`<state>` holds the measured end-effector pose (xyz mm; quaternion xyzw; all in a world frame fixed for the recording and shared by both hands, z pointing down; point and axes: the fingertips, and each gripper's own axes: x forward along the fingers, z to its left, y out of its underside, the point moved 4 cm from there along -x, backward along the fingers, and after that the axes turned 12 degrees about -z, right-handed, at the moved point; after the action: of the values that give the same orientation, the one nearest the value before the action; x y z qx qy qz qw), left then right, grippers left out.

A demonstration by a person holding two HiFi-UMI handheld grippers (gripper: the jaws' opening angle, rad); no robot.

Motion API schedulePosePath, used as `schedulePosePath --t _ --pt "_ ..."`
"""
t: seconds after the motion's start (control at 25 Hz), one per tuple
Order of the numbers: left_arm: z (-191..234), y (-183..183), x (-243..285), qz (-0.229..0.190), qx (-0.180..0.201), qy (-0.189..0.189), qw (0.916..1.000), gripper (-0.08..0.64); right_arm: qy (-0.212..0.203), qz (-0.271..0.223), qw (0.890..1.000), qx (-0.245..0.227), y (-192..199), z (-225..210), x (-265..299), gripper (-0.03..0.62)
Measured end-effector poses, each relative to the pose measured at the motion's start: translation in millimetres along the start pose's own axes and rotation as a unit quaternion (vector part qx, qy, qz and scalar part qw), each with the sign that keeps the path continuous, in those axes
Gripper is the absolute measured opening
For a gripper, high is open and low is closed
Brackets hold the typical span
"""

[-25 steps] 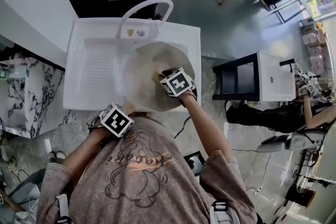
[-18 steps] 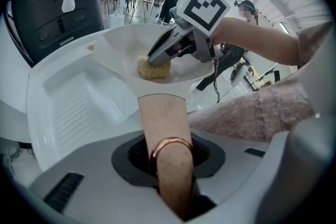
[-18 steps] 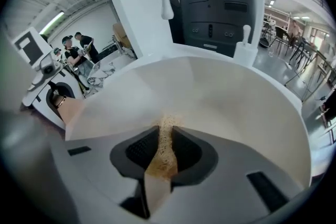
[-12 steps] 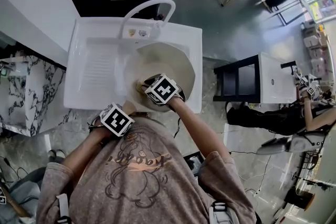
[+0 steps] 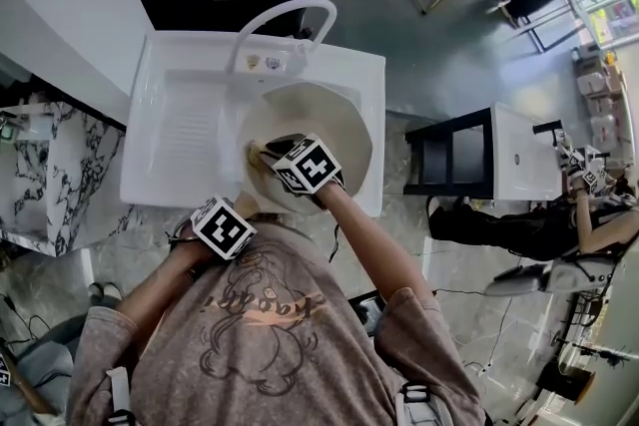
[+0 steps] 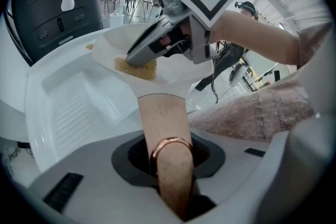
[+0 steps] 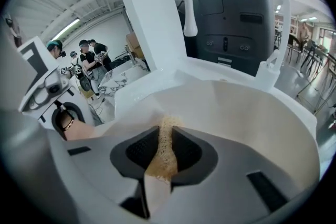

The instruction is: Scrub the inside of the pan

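Note:
A cream pan (image 5: 334,120) is held over the white sink (image 5: 170,130). My left gripper (image 5: 240,208) is shut on the pan's wooden handle (image 6: 164,128), which has a copper ring round it. My right gripper (image 5: 264,155) reaches into the pan from the near side and is shut on a tan scouring sponge (image 7: 164,147). The sponge (image 6: 137,67) presses against the pan's inner wall (image 7: 252,113) near its left side. In the left gripper view the right gripper (image 6: 137,56) lies across the pan (image 6: 173,71).
A white arched faucet (image 5: 285,15) stands behind the pan. The sink has a ribbed drainboard (image 5: 185,135) on its left. A marble counter (image 5: 50,165) lies to the left, and a black-and-white cabinet (image 5: 489,150) stands to the right. Other people stand in the background.
My right gripper has swept the sponge leftward across the inside of the pan, from its right side to its left. The left gripper and the pan have stayed put.

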<state>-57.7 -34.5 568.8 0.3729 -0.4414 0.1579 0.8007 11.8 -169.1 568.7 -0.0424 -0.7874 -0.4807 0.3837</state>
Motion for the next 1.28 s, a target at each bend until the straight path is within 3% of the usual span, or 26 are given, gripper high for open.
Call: schedulePosePath --t 0.48,0.72,1.08,1.28 --pt "0 0 -2 0.002 0.005 -0.001 1.0 0.127 0.098 -0.072 0.992 -0.034 -49 -58 1 0.092" --pt "-1 2 -2 0.003 0.004 0.003 1.0 0.127 0.137 -0.055 0.988 -0.044 -50 -90 -17 0.092" --pt "-1 1 -7 0.007 0.007 0.009 0.9999 0.127 0.203 -0.016 0.978 -0.043 -23 -125 -47 0.092" --pt "0 5 -5 0.006 -0.001 0.012 0.9999 0.127 0.212 0.016 0.976 -0.05 -8 -132 -62 0.092"
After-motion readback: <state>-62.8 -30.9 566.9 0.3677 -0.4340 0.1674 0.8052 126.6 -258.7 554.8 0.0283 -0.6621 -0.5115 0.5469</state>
